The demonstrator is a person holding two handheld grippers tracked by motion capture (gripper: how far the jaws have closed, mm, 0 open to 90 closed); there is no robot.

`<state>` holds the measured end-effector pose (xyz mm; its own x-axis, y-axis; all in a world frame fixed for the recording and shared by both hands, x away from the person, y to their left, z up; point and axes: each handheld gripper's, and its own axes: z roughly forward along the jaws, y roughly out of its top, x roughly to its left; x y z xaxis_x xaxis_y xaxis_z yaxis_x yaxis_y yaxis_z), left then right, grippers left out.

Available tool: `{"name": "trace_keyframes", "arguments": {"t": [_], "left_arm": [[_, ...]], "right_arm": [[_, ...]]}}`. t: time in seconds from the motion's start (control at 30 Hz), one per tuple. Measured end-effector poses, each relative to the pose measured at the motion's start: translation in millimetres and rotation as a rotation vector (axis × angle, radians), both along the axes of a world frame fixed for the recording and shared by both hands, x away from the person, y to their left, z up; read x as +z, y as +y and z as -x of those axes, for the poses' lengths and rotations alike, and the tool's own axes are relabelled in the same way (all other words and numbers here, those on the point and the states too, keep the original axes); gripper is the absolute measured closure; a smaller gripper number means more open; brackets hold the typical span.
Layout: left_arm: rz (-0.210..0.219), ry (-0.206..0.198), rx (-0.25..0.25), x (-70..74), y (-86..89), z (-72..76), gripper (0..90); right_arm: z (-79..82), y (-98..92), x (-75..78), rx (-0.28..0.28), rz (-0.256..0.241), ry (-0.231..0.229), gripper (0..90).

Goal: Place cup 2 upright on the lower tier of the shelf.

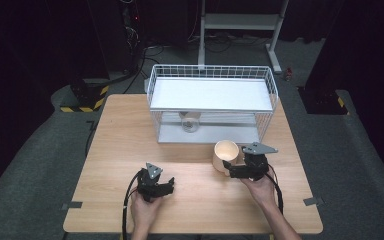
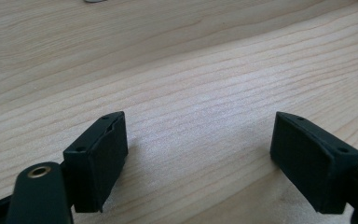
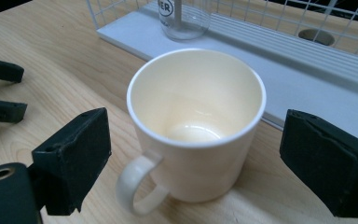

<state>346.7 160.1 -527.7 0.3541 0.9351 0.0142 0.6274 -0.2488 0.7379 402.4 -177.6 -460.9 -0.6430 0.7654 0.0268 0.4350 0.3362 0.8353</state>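
**Cream mug standing between spread right tongs, near the wire basket**

Standing upright on the wooden bench (image 1: 120, 150): a cream mug (image 1: 226, 155), empty, mouth facing up, just in front of the white wire basket (image 1: 211, 73) and toward its right end. Not touching the basket's white base board (image 3: 307, 84), though sitting close to it in the right gripper view. Handle (image 3: 135, 189) pointing back toward the camera on the tongs, between the two black pads and a little nearer the left one.

Flanking the mug: the right tongs (image 3: 193, 163), spread wide, one pad on either side of the cup wall and both clear of it, with bench wood showing in each gap. Gripping the tool from behind in the high view: the person's right hand (image 1: 261, 189), with the grey three-cornered plate (image 1: 260, 148) sitting on top just right of the mug.

Hovering low over bare wood near the front of the bench, well apart from the mug: the left tongs (image 2: 200, 154), likewise spread, pinching nothing, only wood grain lying between the pads. Holding that tool from below in the high view: the left hand (image 1: 146, 207), with a black cable (image 1: 126, 200) trailing off toward the bench edge.

Resting inside the basket on its lower board, behind the mug: a clear glass (image 3: 184, 18), possibly printed with lettering, too cropped to read. Covering the basket's upper level: a white shelf (image 1: 210, 95).
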Motion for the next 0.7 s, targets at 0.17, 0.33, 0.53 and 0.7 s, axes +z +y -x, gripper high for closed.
{"name": "trace_keyframes", "arguments": {"t": [0.17,0.33,0.53,0.7], "left_arm": [[0.001,0.0,0.0,0.0,0.0,0.0,19.2],[0.0,0.0,0.0,0.0,0.0,0.0,19.2],[0.0,0.0,0.0,0.0,0.1,0.0,19.2],[0.0,0.001,0.0,0.0,0.1,0.0,19.2]], "right_arm": [[-6.3,8.1,-1.4,0.001,0.015,0.012,8.7],[-10.6,14.0,-3.2,-0.01,0.037,0.011,8.5],[-15.1,16.6,-7.1,-0.022,0.051,0.021,8.6],[-19.1,18.7,-11.8,-0.013,0.063,0.041,8.8]]}}
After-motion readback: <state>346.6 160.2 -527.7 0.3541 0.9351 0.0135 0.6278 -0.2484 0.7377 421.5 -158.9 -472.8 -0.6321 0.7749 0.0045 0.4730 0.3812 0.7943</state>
